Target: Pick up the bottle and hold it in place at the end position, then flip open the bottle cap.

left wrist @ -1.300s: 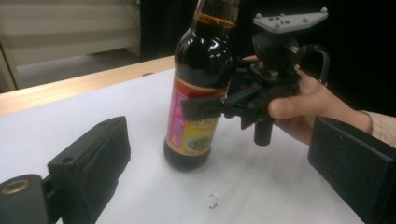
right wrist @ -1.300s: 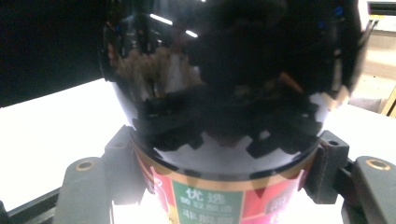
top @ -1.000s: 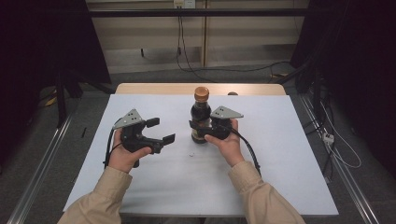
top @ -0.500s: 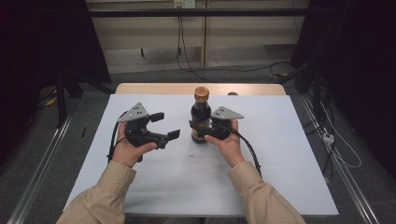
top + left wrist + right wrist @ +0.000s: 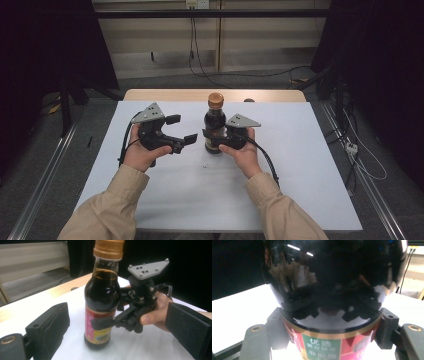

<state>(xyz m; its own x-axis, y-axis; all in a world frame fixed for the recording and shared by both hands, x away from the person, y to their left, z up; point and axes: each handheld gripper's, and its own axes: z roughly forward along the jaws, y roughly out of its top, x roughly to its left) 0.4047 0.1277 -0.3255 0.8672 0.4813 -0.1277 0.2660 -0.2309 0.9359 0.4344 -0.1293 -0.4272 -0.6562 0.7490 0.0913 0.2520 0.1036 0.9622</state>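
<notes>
From above, a dark glass bottle of brown sauce with an orange-brown screw cap (image 5: 215, 122) is standing upright on the white table top (image 5: 300, 170), towards its far edge and about midway across. The person's right hand is holding the black two-jaw right gripper (image 5: 211, 141) against the bottle's lower body, its jaws sitting either side of the labelled part. The black two-jaw left gripper (image 5: 182, 129) is hovering just left of the bottle, near it but not touching, with its jaws spread wide and nothing between them. Beige sleeves (image 5: 107, 207) are reaching in from the near edge.

Looking along the left gripper, its two black padded jaws are standing far apart at the bottom corners, and the bottle (image 5: 103, 300) is rising in the gap beyond them, clear of both pads. The right gripper (image 5: 105, 323) is clamping the red and yellow label (image 5: 98, 326) from the far side, the person's fingers (image 5: 152, 317) wrapped around its body.

Looking along the right gripper, the bottle (image 5: 332, 287) is looming very close, and the jaw pads (image 5: 277, 328) are pressing on both flanks of the band where the label with white characters on green (image 5: 322, 346) begins.
</notes>
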